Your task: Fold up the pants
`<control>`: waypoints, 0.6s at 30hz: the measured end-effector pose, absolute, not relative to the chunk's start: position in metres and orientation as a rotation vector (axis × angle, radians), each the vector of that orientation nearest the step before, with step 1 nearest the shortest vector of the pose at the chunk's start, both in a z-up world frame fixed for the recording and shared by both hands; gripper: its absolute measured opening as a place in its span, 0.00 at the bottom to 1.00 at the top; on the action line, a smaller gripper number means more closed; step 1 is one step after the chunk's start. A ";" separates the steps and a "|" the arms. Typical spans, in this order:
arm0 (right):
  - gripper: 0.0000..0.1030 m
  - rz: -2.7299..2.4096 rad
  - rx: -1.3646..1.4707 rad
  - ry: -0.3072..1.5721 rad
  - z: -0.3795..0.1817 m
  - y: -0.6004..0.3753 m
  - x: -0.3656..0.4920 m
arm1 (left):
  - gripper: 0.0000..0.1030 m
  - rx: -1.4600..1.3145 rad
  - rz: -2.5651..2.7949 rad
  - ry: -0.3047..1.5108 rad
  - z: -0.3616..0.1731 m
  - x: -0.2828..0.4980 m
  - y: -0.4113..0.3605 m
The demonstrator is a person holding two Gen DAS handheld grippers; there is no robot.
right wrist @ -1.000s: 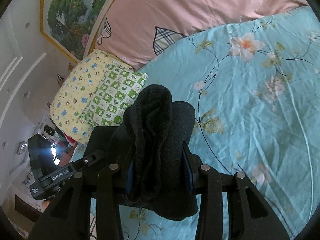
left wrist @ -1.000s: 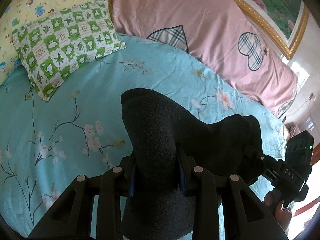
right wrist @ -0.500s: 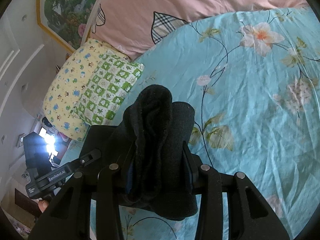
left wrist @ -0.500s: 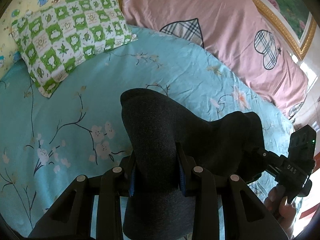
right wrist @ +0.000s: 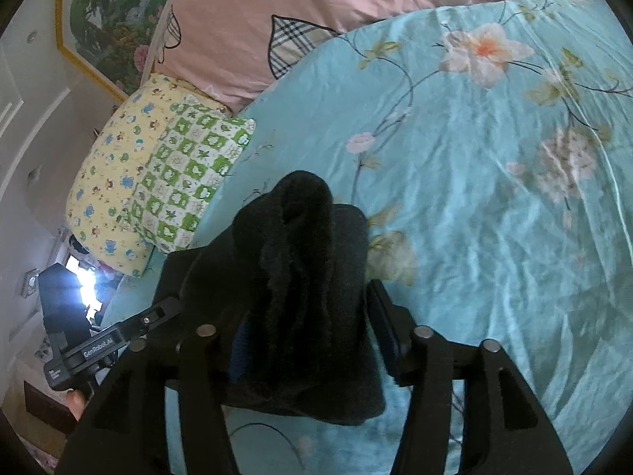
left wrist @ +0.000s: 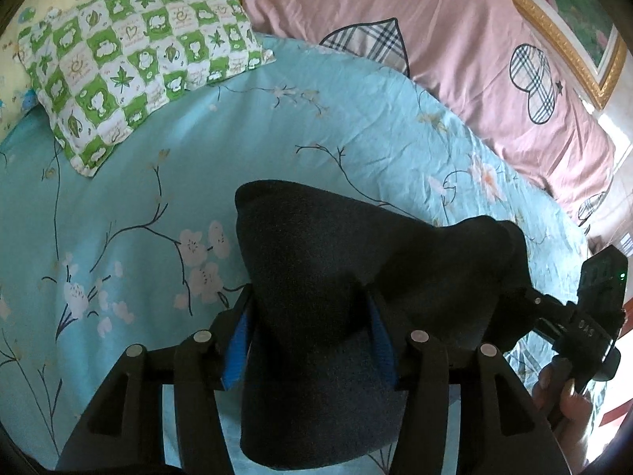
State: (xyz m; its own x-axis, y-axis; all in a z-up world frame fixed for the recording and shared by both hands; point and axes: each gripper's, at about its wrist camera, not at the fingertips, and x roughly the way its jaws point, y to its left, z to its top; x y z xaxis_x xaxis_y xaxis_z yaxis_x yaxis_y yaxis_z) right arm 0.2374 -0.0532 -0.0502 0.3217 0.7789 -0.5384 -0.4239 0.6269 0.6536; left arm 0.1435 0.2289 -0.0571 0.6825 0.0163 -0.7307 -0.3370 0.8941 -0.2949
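Left gripper (left wrist: 308, 340): jaws have just been opening; the dark charcoal fleece pants (left wrist: 316, 277) sit between the blue-lined pads, bunched into a thick roll. Left pad shows blue clear of the cloth; whether the right pad still presses, I cannot tell. Reads as a release under way.

Right gripper (right wrist: 312, 340): jaws likewise have just been opening, a doubled wad of the same pants (right wrist: 308, 269) standing up between them. The cloth looks slack against the pads, no firm pinch evident.

Pants lie or hang near the bed's near edge, strung between the two grippers; the lower part is hidden beneath the tools, so contact with the sheet is not confirmed.

Step in hand, by my judgement: setting the folded edge down and letting go. To do it well: bring both ends down level so the fold lands square, part the jaws fully before backing out, and withdraw straight along the fingers so the fleece does not drag and undo the fold.

Surface: turquoise floral bedsheet (left wrist: 277, 126), lightly wrinkled, soft. Green-and-white checked pillow (left wrist: 134, 51) at the far left corner, yellow cartoon-print pillow (right wrist: 114, 174) behind it. Pink quilt with plaid heart patches (left wrist: 455, 51) along the far edge. Gold-framed landscape painting (right wrist: 110, 12) on the wall beyond.
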 end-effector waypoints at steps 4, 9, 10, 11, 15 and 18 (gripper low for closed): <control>0.59 0.826 0.411 0.927 -0.044 -0.055 0.234 | 0.53 -0.397 0.225 0.797 -0.054 0.140 0.223; 0.72 0.835 0.379 0.875 -0.027 -0.059 0.223 | 0.62 -0.371 0.222 0.780 -0.046 0.128 0.215; 0.75 0.834 0.379 0.867 -0.024 -0.061 0.221 | 0.64 -0.366 0.222 0.774 -0.044 0.124 0.213; 0.77 0.835 0.377 0.852 -0.020 -0.063 0.217 | 0.64 -0.362 0.223 0.769 -0.042 0.121 0.211; 0.83 0.843 0.362 0.806 -0.008 -0.072 0.202 | 0.69 -0.345 0.227 0.749 -0.036 0.108 0.203; 0.84 0.837 0.346 0.787 -0.004 -0.078 0.192 | 0.71 -0.333 0.235 0.734 -0.034 0.096 0.195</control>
